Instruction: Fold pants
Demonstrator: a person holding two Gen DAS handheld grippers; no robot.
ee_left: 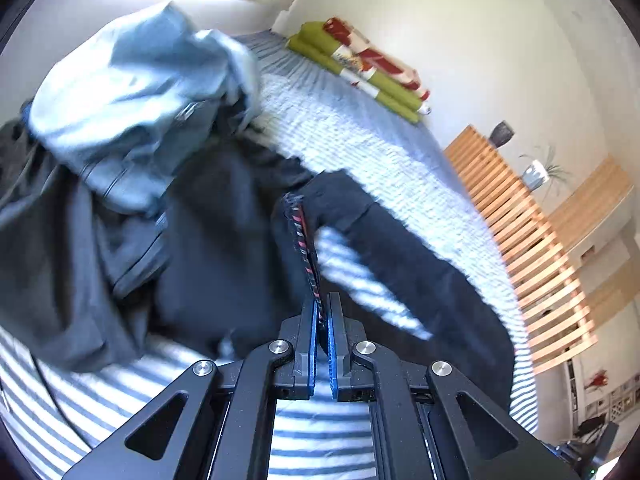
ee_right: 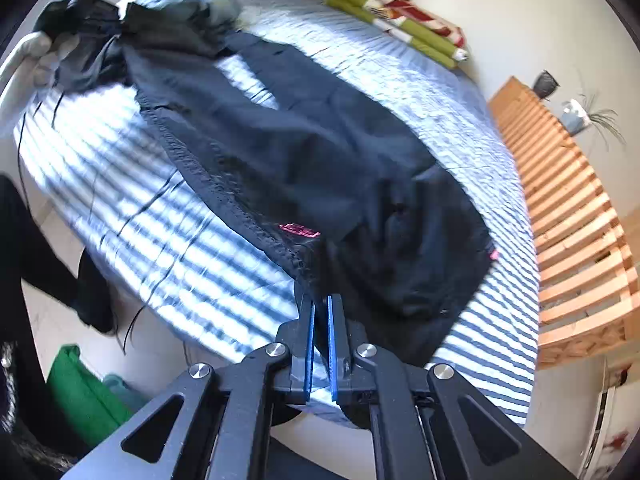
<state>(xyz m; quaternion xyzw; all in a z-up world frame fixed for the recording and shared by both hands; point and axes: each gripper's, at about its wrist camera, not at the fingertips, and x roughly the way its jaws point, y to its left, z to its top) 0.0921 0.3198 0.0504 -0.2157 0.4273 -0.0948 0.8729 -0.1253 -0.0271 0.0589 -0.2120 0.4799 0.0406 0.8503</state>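
The bed (ee_right: 192,240), under a blue-and-white striped cover, carries everything. Across it the black pants (ee_right: 320,152) lie spread lengthwise, mostly flat, one end toward the pile of other clothes (ee_right: 180,4) at the far corner and the other end near the right tongs. A pink label (ee_right: 299,230) shows near the waistband seam. A folded green, red and white blanket (ee_right: 400,16) sits at the far edge by the wall, and a bare wooden slat frame (ee_right: 576,208) stands beside the bed.

As a judgement, the fold is barely begun: the pants look laid out rather than doubled, with no clean crease or stacked layers visible in the right view. In the left view part of the pants (ee_left: 400,248) is lifted off the cover, and a light blue garment (ee_left: 132,96) sits bunched just beyond.

The left tongs (ee_left: 323,312) are clamped on a hem edge of the pants with red-and-white stitching (ee_left: 304,248). The right tongs (ee_right: 321,316) are closed to a narrow gap on the pants' edge at the near side of the bed, apparently gripping cloth.

What remains, by the look of it: bringing one leg over the other, then folding the length down into a compact stack.
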